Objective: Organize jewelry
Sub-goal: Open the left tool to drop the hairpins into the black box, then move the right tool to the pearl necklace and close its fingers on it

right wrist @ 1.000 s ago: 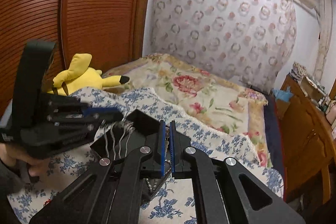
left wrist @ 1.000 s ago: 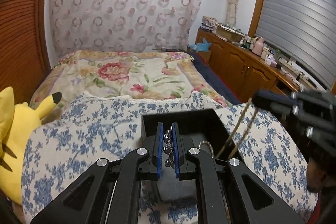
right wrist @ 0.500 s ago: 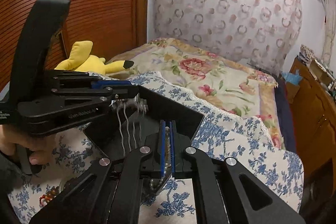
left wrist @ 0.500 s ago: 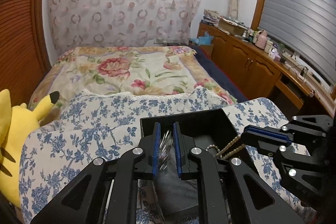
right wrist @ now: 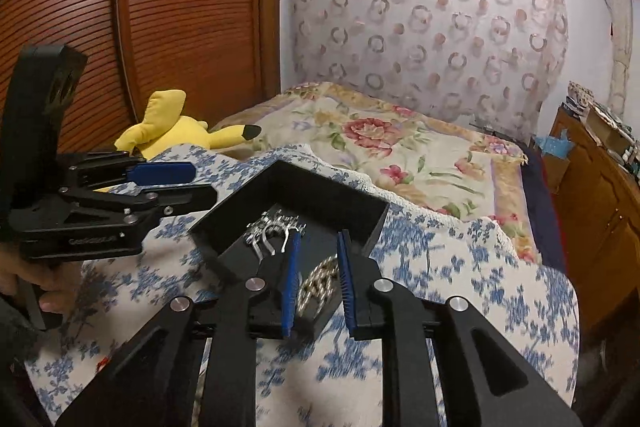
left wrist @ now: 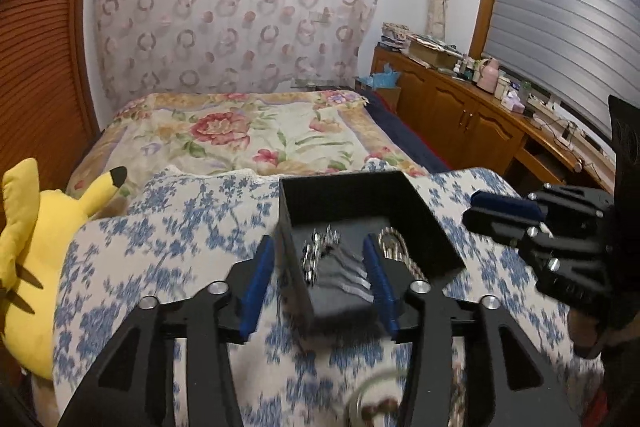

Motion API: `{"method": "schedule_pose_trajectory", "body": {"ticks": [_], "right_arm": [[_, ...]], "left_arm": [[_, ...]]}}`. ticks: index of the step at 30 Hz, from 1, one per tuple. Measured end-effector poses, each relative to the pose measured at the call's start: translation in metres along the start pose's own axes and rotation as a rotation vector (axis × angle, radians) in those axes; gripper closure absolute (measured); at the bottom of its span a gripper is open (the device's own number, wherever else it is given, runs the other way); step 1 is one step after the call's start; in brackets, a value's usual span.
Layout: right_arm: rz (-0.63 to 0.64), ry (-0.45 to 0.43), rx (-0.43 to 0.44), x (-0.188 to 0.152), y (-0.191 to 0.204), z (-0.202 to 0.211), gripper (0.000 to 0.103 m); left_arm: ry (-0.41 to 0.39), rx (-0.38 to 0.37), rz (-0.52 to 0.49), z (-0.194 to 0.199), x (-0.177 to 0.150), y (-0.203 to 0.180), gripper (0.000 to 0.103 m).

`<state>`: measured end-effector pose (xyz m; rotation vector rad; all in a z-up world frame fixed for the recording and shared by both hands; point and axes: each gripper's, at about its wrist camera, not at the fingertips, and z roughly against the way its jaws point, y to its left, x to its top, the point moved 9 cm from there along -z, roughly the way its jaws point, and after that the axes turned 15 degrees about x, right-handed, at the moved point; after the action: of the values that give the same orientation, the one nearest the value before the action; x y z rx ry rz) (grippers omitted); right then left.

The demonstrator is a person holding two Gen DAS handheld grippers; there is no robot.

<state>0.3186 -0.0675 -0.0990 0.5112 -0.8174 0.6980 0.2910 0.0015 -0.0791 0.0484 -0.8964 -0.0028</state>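
A black open box (left wrist: 352, 195) stands on a blue-flowered cloth (left wrist: 180, 227). A silver necklace (left wrist: 320, 251) lies inside it on the left, and a beaded chain (left wrist: 394, 243) lies inside on the right. My left gripper (left wrist: 318, 287) is open and empty, its fingers astride the box's near left corner. In the right wrist view the same box (right wrist: 320, 195) holds the silver necklace (right wrist: 274, 227) and the beaded chain (right wrist: 318, 287). My right gripper (right wrist: 318, 283) is open and empty above the chain.
A yellow plush toy (left wrist: 28, 251) lies at the left edge of the cloth. A flowered bed (left wrist: 256, 131) stretches behind the box. Wooden cabinets (left wrist: 472, 123) run along the right wall. A ring-like piece (left wrist: 376, 403) lies on the cloth near me.
Both grippers have opened. The left one let the silver necklace fall into the box, the right one let the beaded chain fall in. Both have drawn back a little.
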Motion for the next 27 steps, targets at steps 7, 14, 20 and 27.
{"method": "schedule_pose_trajectory", "body": {"ticks": [7, 14, 20, 27], "right_arm": [[-0.01, -0.003, 0.012, -0.037, 0.026, 0.029, 0.082], [-0.045, 0.031, 0.005, -0.085, 0.042, 0.045, 0.067], [-0.094, 0.063, 0.021, -0.124, 0.055, 0.049, 0.064], [-0.114, 0.09, 0.017, -0.151, 0.064, 0.053, 0.06]], "left_arm": [[-0.013, -0.005, -0.02, 0.029, -0.027, 0.001, 0.023], [0.013, -0.039, -0.064, 0.048, -0.055, -0.012, 0.013], [0.073, -0.061, -0.108, 0.046, -0.085, -0.024, 0.013], [0.142, -0.072, -0.135, 0.032, -0.103, -0.032, 0.013]]}}
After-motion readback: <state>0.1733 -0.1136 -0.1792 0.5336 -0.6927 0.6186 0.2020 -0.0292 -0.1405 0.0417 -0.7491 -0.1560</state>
